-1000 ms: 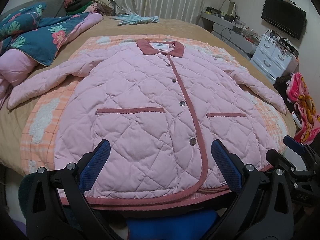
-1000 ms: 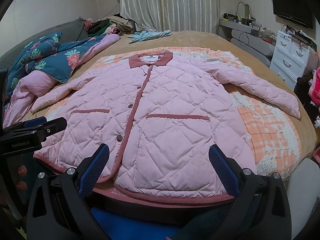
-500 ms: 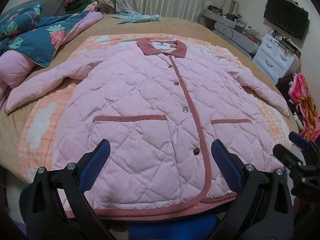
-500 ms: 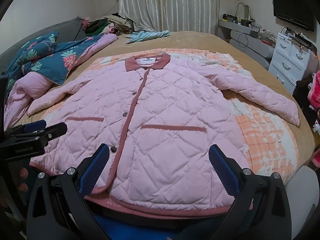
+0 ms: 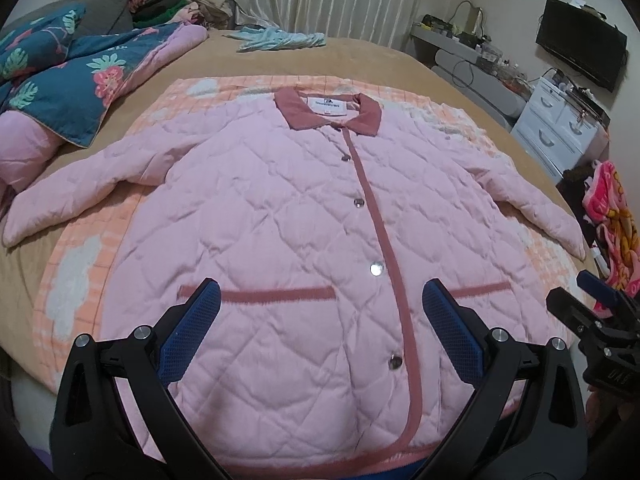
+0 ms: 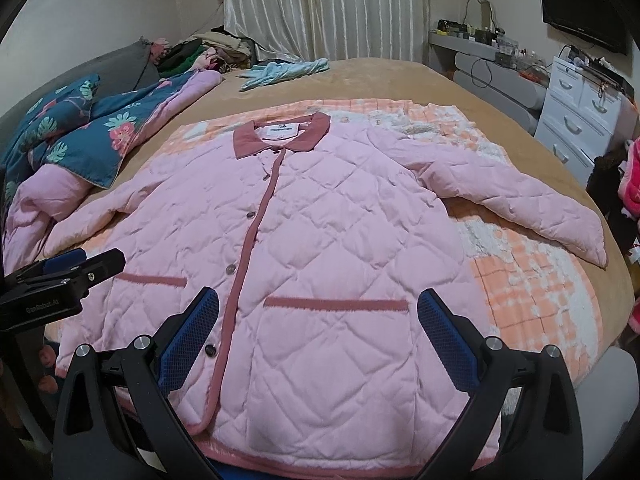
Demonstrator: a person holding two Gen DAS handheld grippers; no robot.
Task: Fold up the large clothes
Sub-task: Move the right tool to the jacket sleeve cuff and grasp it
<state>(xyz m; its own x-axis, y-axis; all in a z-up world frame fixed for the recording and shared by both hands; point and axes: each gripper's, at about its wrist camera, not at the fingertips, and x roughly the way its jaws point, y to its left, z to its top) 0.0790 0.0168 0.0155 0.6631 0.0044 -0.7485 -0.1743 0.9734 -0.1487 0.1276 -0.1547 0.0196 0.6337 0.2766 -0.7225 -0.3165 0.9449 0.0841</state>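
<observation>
My left gripper (image 5: pixel 320 320) is wide open and holds nothing; its blue pads (image 5: pixel 192 332) hang above the lower part of the jacket (image 5: pixel 280 220), and I cannot tell if they touch the cloth. My right gripper (image 6: pixel 318 320) is also wide open and empty, over the hem area on the other side of the front band. Each gripper shows at the edge of the other's view.

The jacket is pink and quilted, and it lies flat, face up, on an orange checked blanket (image 5: pixel 72 280) on the bed (image 5: pixel 360 60). It is buttoned, with the collar (image 5: pixel 328 114) at the far end and both sleeves spread out to the sides. A floral quilt (image 6: pixel 80 132) lies near the left sleeve (image 5: pixel 80 188).
</observation>
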